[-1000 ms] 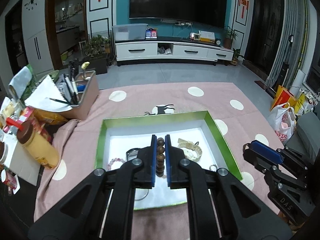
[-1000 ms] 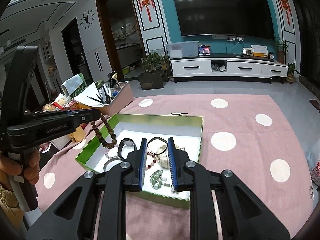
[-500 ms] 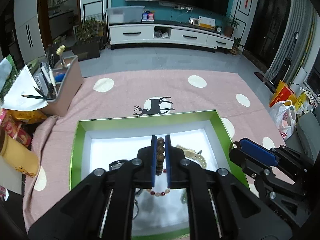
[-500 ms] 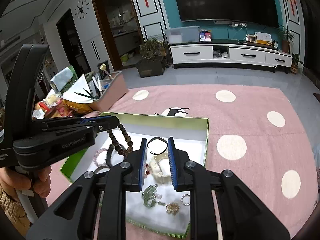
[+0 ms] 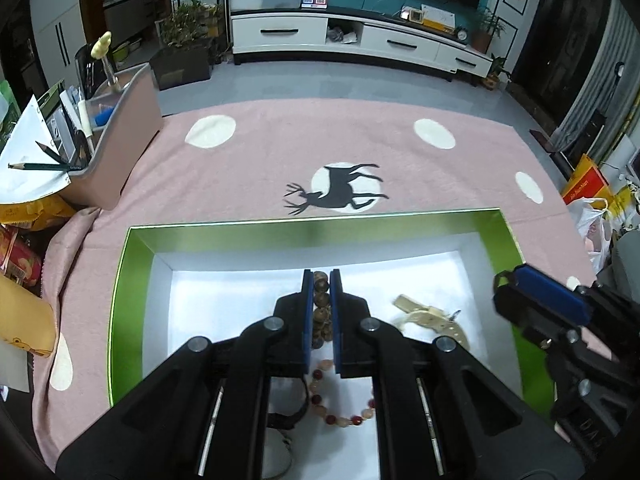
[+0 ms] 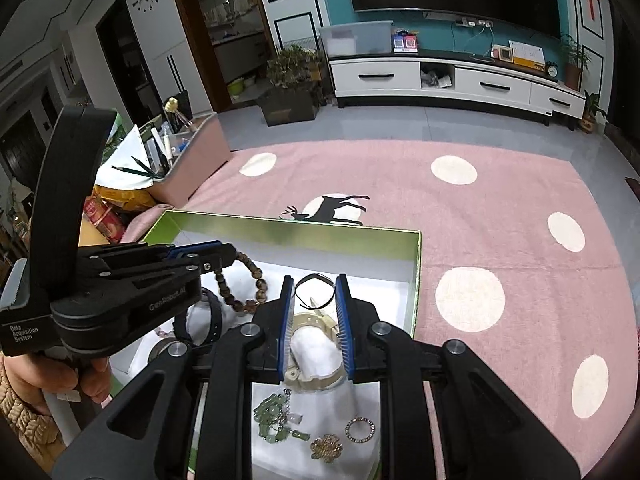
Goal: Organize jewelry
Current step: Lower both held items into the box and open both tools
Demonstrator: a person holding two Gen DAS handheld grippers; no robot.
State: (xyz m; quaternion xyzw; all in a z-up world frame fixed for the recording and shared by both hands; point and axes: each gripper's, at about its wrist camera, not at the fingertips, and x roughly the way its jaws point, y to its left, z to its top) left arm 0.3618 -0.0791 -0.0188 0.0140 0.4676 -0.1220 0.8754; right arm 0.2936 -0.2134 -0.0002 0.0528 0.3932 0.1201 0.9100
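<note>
A green-rimmed box with a white floor sits on the pink cloth and holds the jewelry. My left gripper is shut on a brown wooden bead bracelet, which hangs over the box's middle; it also shows in the right wrist view. My right gripper is open above a cream watch on a white pillow, with a black cord loop beyond its tips. A red-and-pale bead bracelet, a green pendant, a gold flower brooch and a small ring lie in the box.
A pink organiser bin with pens and paper stands at the far left. Snack packets lie by the cloth's left edge. The pink spotted cloth stretches right and beyond the box. Bags stand off the right edge.
Both grippers have moved forward and lower over the box. The wooden bracelet stays clamped in my left gripper. My right gripper now straddles the cream watch.
</note>
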